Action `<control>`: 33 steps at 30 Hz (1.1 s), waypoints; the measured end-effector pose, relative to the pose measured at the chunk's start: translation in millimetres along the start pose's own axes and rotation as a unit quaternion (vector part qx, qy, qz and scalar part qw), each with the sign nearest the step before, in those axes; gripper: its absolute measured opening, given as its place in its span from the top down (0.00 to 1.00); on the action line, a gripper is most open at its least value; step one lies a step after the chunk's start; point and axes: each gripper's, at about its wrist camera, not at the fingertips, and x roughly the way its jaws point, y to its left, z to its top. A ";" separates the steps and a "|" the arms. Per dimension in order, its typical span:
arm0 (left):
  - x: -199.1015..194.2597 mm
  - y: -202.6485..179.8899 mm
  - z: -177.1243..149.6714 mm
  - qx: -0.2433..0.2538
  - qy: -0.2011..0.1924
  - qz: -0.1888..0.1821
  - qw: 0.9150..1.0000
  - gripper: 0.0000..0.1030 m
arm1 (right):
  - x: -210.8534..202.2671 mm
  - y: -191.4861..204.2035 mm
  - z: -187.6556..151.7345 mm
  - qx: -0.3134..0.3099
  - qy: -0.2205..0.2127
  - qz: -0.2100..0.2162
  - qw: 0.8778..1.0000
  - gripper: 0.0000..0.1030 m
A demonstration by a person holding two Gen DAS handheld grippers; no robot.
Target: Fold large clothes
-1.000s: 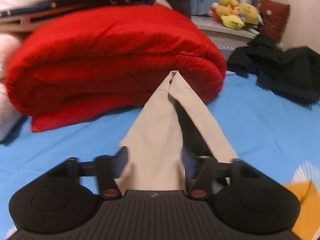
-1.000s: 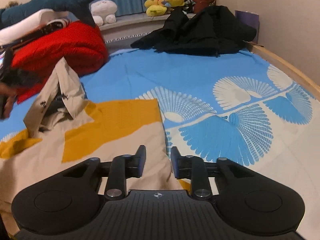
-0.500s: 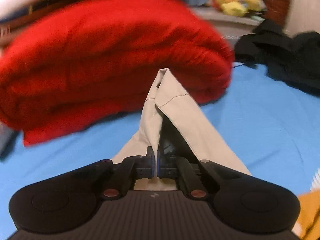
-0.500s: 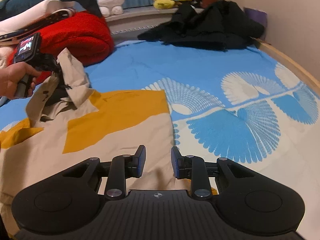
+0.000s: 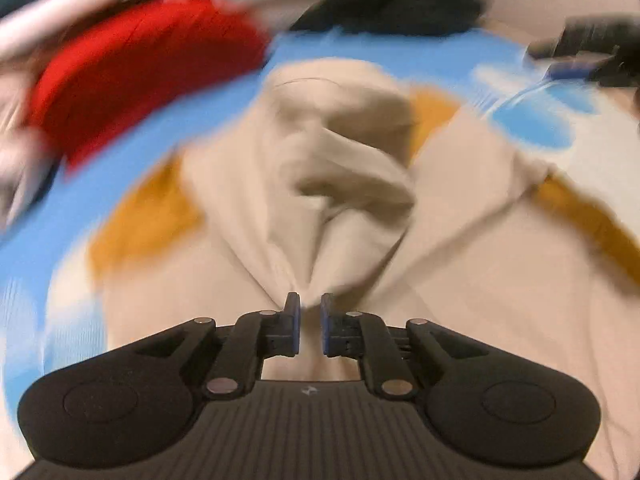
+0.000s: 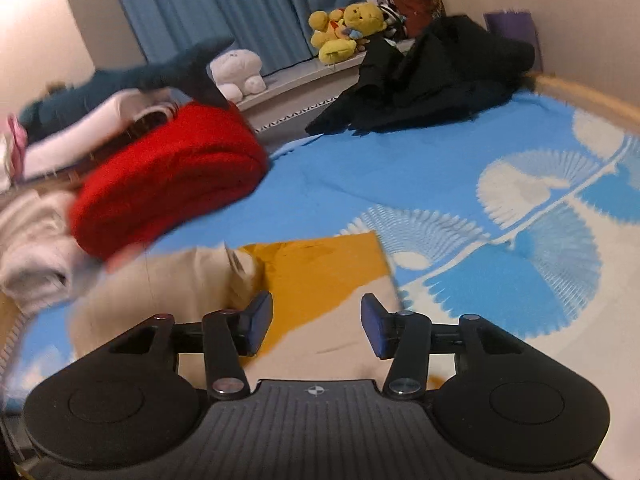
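- Left wrist view: left gripper [image 5: 310,312], jaws parted by a narrow gap, a pinch of beige cloth rising from between the pads; whether it is truly clamped cannot be told. Half a second earlier the pads were fully together on a raised beige flap; now that flap lies dropped over the garment's body, so one fold reads as just laid and the grip as easing off.
- Left wrist view: beige-and-mustard garment [image 5: 460,280], spread on the blue bedsheet [image 5: 224,112], just in front of the red blanket [image 5: 140,80]. Frame heavily motion-blurred; collar detail unclear.
- Left wrist view only: the bunched folded-over flap [image 5: 340,136] from above, and a dark shape at upper right, probably the other tool.
- Right wrist view: right gripper [image 6: 316,322], jaws wide apart, holding nothing, hovering over the garment's mustard panel [image 6: 320,268]; half a second earlier the gap was narrower.
- Right wrist view only: black clothes [image 6: 432,80] heaped well beyond the red blanket; plush toys [image 6: 344,30] on the ledge; blue curtain [image 6: 208,8].
- Judgement: first fold placed; further folds remain.
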 end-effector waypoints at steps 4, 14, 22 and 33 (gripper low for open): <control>-25.0 17.1 -22.1 -0.165 -0.033 0.015 0.986 0.75 | 7.0 6.4 -8.5 0.030 0.022 0.036 0.999 0.51; 31.2 85.1 -2.6 -0.396 -0.059 -0.057 0.915 0.75 | 47.8 49.5 -44.7 0.019 0.089 0.069 0.993 0.51; 56.7 104.6 -3.9 -0.442 -0.058 -0.069 0.892 0.75 | 101.5 64.2 -75.7 0.075 0.142 0.096 0.982 0.51; 84.5 100.3 -9.0 -0.453 -0.040 -0.092 0.886 0.66 | 138.7 77.1 -108.4 0.152 0.180 0.154 0.959 0.55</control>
